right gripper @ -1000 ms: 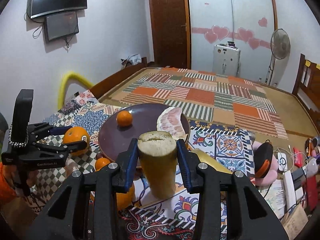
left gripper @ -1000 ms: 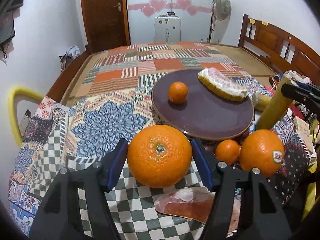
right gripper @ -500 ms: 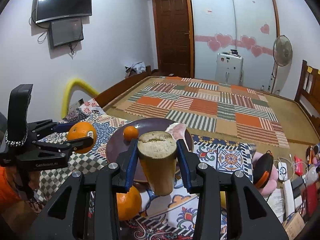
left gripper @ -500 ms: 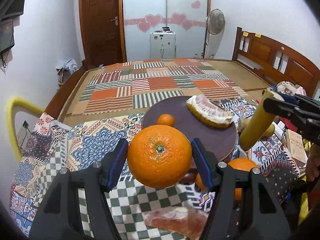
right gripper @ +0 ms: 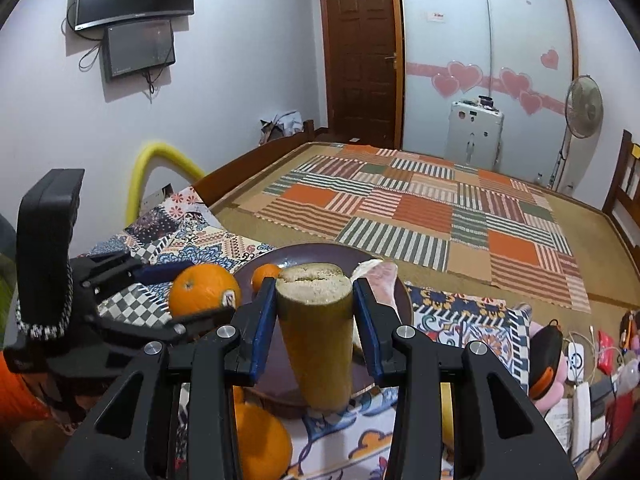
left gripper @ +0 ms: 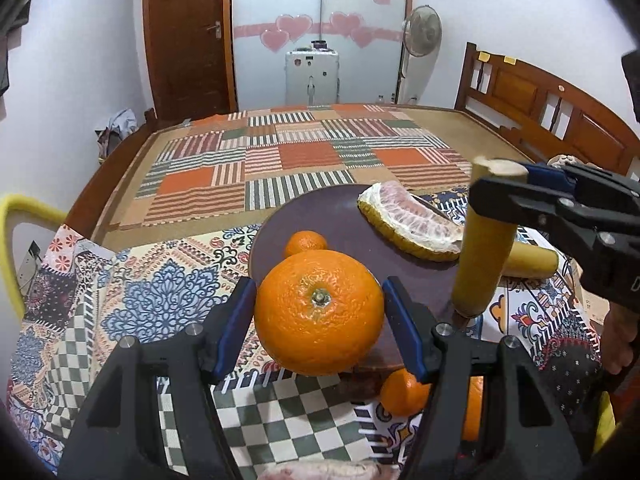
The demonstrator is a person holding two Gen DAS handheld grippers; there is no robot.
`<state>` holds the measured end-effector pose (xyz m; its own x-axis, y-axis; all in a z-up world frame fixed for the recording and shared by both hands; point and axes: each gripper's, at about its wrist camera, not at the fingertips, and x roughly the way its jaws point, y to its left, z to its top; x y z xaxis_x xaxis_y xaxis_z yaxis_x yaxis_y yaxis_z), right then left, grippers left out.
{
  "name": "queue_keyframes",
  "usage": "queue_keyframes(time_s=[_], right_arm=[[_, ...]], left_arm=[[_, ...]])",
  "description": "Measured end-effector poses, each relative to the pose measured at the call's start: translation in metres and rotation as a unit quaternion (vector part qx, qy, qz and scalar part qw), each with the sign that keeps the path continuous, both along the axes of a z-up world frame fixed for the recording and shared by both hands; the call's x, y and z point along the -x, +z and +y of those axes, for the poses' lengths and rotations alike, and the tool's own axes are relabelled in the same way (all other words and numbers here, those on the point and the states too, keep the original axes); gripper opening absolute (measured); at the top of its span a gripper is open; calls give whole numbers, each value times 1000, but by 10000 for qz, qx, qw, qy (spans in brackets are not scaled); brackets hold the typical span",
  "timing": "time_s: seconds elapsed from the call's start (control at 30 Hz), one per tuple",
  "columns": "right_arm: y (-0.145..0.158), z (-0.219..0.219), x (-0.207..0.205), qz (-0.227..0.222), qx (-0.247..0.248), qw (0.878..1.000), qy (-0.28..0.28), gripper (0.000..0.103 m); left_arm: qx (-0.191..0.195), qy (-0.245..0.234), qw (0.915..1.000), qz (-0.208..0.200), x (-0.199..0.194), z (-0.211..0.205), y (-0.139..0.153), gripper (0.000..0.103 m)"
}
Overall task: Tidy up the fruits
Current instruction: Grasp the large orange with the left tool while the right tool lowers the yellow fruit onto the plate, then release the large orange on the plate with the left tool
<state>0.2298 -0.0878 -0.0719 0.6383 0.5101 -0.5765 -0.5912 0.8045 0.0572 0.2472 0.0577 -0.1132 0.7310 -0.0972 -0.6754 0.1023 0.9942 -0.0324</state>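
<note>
Left gripper (left gripper: 320,312): jaws clamped on large orange (left gripper: 319,312).
Right gripper (right gripper: 315,316): jaws clamped on cut yellow banana piece (right gripper: 316,332).
Round dark purple plate (left gripper: 340,216): holds small mandarin (left gripper: 305,242), peeled pomelo wedge (left gripper: 412,224).

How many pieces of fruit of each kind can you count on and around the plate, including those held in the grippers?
large oranges: 2
small mandarins: 2
pomelo pieces: 2
yellow stalk pieces: 2
Total: 8
</note>
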Motion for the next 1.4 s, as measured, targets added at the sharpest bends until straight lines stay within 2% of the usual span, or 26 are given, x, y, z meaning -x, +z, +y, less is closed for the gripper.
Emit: queue_keyframes(time_s=[0.5,0.83,1.03,1.27,1.4], right_arm=[[-10,28,-45,380,176,9991,2,35],[-16,41,-58,596,389,9975,-23,36],[-15,32,-53,596,376,9975,-88,36],[5,-1,-32,375,198,9989,-214,36],[13,-24,-18,182,262,9987,-403,39]], left_arm=[[20,-117,9996,258,-29,-4,-13,65],[13,-184,9993,323,-37,-7,-14,65],[22,-161,9996,227,-33,-5,-10,65],[-59,-155,9998,-119,-17,-4,16,65],[-85,-123,9996,-223,-5,0,27,66]])
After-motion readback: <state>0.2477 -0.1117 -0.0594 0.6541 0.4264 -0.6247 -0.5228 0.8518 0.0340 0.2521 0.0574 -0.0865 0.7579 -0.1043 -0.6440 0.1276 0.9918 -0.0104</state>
